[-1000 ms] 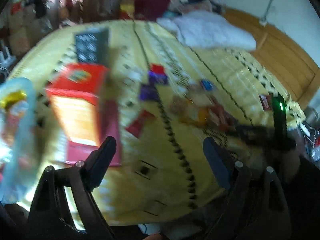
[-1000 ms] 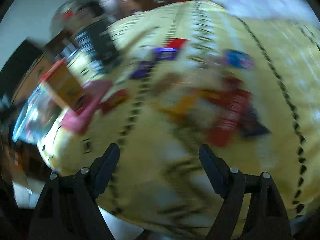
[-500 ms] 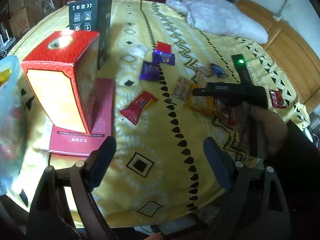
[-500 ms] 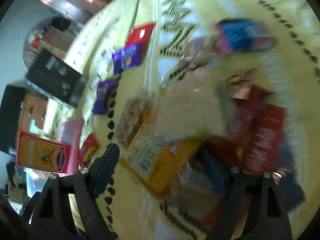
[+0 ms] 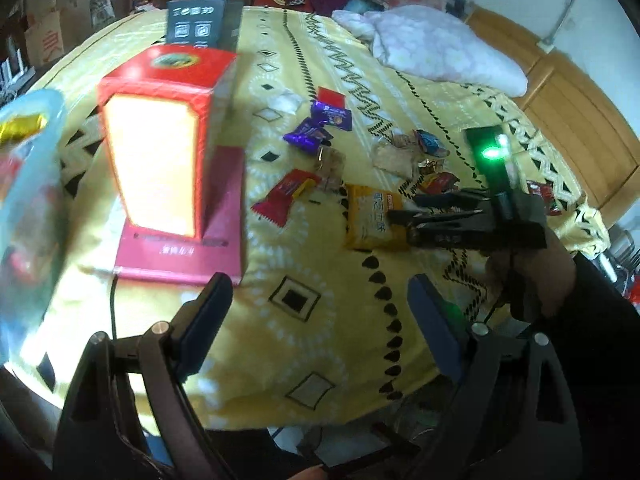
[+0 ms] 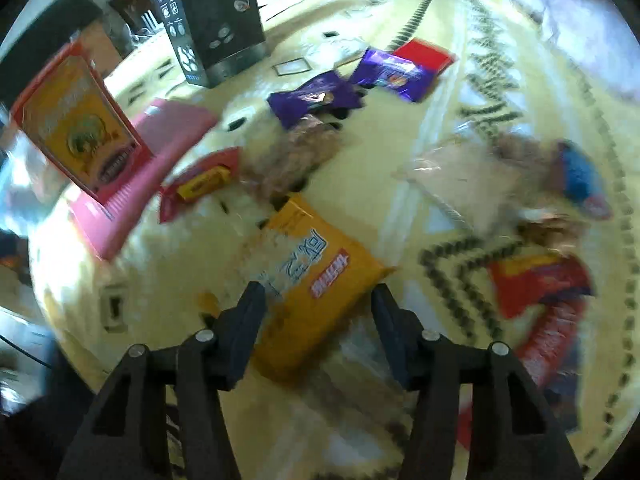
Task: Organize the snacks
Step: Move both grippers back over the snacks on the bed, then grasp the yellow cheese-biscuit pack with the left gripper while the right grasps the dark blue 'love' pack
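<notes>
None of the snacks looks sorted yet: we hold the right claw [image 6: 316,304] wide around the yellow packet [image 6: 312,276] on the bed [image 5: 320,320], not gripping, and the left claw [image 5: 320,300] wide and empty.

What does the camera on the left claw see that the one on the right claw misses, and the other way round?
Only the left view shows the right claw from outside, with its green light, the hand holding it, the white pillow and the wooden headboard. Only the right view shows the front of the red box with its gold emblem, and the yellow packet lying between the right claw's open fingers. Both show the yellow patterned cloth, the black box, the purple candies and the flat pink box.
</notes>
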Action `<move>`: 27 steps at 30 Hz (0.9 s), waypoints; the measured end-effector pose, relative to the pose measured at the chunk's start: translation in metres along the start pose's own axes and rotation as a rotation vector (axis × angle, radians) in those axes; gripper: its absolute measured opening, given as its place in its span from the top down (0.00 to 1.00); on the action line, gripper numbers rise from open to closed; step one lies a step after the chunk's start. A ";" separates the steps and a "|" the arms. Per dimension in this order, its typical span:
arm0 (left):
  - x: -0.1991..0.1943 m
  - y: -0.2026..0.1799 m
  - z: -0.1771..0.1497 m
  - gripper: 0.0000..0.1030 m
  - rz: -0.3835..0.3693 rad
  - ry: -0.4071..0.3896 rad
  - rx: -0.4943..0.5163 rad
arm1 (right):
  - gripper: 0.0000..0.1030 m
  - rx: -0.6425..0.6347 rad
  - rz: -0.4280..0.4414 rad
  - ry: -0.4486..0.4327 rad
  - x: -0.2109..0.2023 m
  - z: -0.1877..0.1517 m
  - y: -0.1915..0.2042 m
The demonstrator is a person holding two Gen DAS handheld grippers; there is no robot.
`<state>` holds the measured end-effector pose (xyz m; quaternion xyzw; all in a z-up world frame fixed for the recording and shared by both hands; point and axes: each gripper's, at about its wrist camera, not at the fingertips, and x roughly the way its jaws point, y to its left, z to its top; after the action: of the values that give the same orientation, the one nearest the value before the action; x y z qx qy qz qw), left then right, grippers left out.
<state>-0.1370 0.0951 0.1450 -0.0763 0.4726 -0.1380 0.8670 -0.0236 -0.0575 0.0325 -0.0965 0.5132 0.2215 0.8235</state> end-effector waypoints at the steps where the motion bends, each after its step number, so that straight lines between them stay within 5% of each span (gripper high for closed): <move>1: -0.001 0.002 -0.002 0.13 -0.002 0.000 -0.002 | 0.38 0.004 0.009 -0.036 -0.009 -0.002 0.000; 4: -0.001 0.010 -0.009 0.13 -0.032 0.011 -0.020 | 0.29 -0.084 0.113 -0.103 -0.022 0.002 0.017; 13: 0.013 0.016 -0.010 0.13 -0.084 0.030 -0.030 | 0.30 -0.745 0.157 0.017 0.045 0.058 0.095; 18: 0.024 0.010 -0.007 0.13 -0.106 0.060 -0.002 | 0.33 -0.909 0.189 0.100 0.087 0.079 0.116; 20: 0.027 0.007 -0.006 0.13 -0.104 0.062 0.015 | 0.34 -0.895 0.218 0.108 0.094 0.086 0.120; 26: 0.037 0.001 -0.005 0.13 -0.112 0.066 0.022 | 0.80 -0.516 0.313 0.046 0.079 0.099 0.076; 27: 0.038 0.000 -0.005 0.13 -0.115 0.068 0.019 | 0.81 -0.439 0.343 0.026 0.071 0.097 0.065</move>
<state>-0.1215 0.0834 0.1116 -0.0906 0.4953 -0.1947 0.8417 0.0508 0.0557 0.0179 -0.1872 0.4721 0.4624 0.7268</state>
